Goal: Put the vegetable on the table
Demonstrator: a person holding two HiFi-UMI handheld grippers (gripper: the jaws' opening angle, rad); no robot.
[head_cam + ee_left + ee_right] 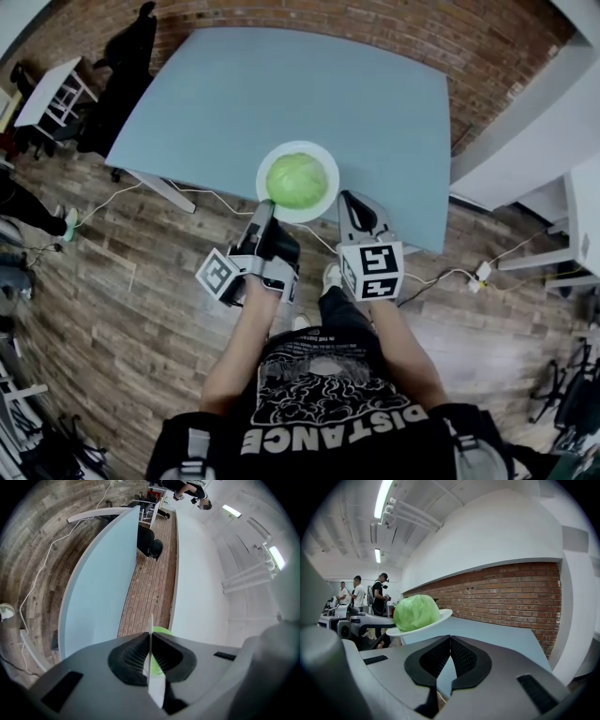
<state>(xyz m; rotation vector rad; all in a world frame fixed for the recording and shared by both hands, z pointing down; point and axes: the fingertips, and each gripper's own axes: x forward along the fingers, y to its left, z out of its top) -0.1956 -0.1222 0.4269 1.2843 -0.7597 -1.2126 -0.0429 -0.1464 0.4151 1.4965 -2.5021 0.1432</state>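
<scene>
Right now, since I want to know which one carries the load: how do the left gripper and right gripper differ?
The left gripper is shut on the rim of the white plate bearing the cabbage; the right gripper is shut on nothing. The left gripper points at the plate; the right gripper points beside it, toward the table. Both have their jaws together.

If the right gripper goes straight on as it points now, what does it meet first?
Probably the blue table top, just ahead of the right gripper. The plate with the cabbage is off to its left. Depth is unclear.
</scene>
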